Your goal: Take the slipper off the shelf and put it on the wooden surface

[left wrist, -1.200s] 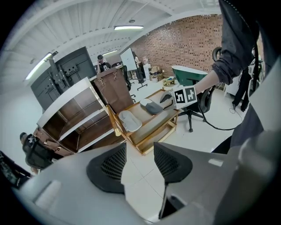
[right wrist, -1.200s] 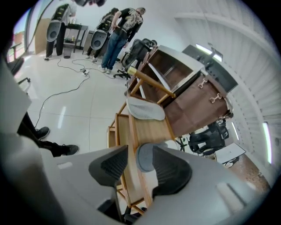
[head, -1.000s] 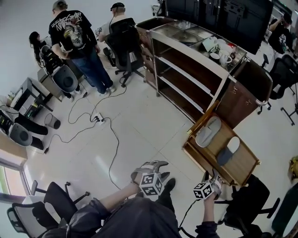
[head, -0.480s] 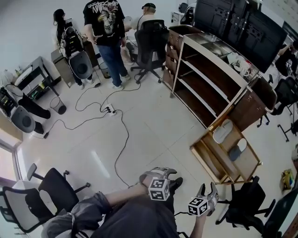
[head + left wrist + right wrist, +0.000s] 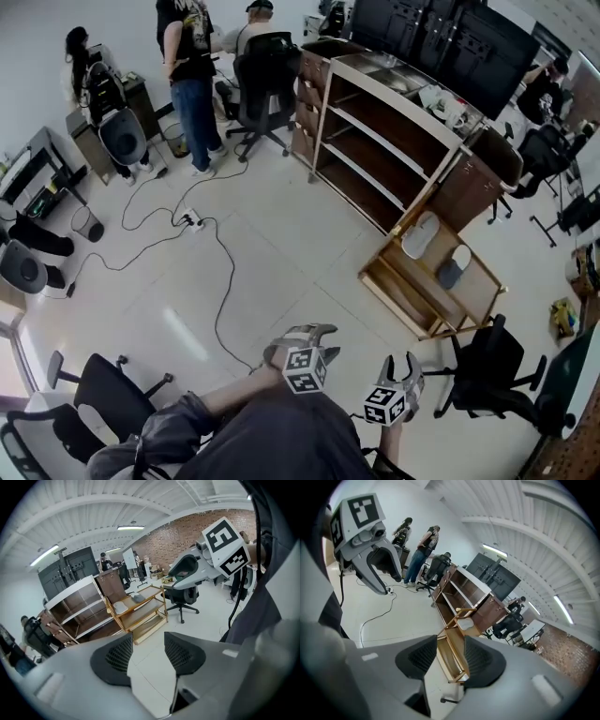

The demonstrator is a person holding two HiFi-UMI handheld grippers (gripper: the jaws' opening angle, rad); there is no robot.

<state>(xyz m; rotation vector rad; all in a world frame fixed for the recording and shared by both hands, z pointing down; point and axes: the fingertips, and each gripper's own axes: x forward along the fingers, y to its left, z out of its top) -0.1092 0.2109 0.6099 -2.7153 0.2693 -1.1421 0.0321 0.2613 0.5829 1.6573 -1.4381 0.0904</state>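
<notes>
People standing (image 5: 192, 56): far back on the left, a long way from the slippers.
Cable on the floor (image 5: 220, 272): lies loose on the white tiles, to the left of the grippers.
Left gripper (image 5: 302, 337): held low, close to the person's body. Its jaws are apart and there is only floor between them. It holds nothing.
Big dark shelf (image 5: 375, 141): stands at the back. I see no slipper on its boards.
Right gripper (image 5: 401, 364): also held low, just beside the left one. Its jaws are apart with nothing in them. It points toward the small rack but is well apart from it.
Small wooden rack (image 5: 478, 289): stands to the right, in front of the big shelf.
Pale slipper (image 5: 419, 234): lies flat on the top board of the small rack.
Blue-grey slipper (image 5: 454, 267): lies on the same top board, just beside the pale one.
Black chair (image 5: 487, 366): near the rack, on the right.
What is done: I cannot tell. Both slippers sit on wood and no gripper touches them.
What is left: if the rack is the shelf, I think the whole job is left: walk over, grab a slipper, carry it to the wooden surface.
</notes>
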